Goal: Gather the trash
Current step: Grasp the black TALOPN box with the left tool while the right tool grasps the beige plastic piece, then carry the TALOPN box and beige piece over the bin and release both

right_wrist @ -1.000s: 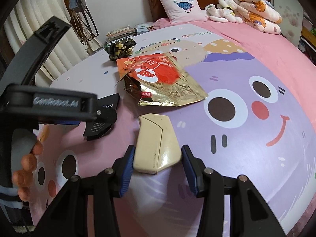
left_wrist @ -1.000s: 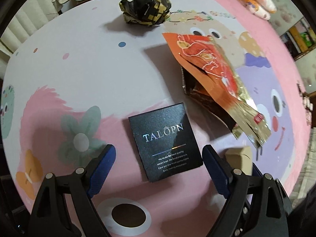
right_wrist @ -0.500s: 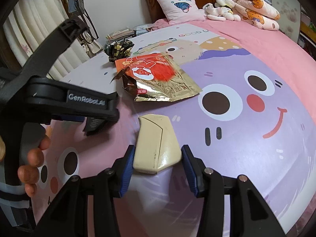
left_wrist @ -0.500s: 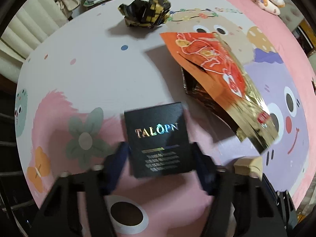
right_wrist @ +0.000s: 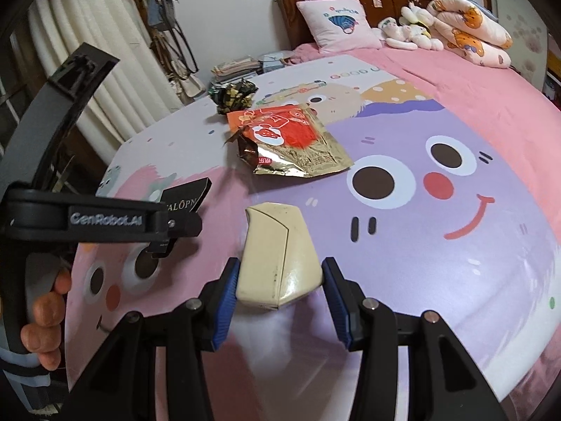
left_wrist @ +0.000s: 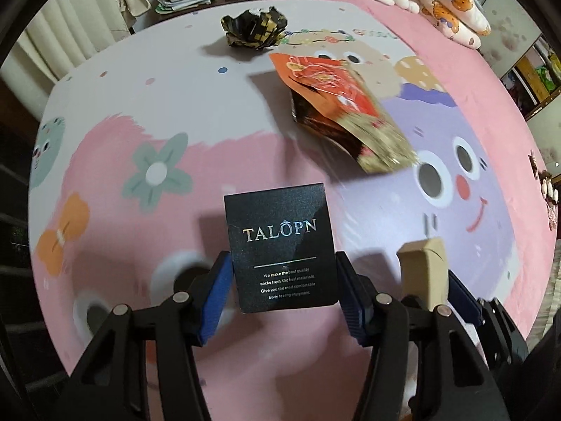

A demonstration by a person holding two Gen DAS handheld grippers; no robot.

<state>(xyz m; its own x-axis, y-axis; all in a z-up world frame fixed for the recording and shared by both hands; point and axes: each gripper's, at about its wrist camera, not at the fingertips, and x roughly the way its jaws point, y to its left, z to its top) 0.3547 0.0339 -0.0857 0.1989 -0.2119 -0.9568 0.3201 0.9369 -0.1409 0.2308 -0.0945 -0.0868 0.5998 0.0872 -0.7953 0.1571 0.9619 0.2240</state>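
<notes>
Hand gripping the left gripper appears only in right-wrist view.

The left gripper's frame hides most of the black box; motion blur smears the snack pouch.

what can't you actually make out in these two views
- Black TALOPN box: in the right wrist view the left gripper's body covers most of it.
- Orange and gold snack bag: motion-blurred in the left wrist view, print unreadable.
- Cream box: underside hidden in both views.
- Crumpled black and gold wrapper: too small to identify.
</notes>
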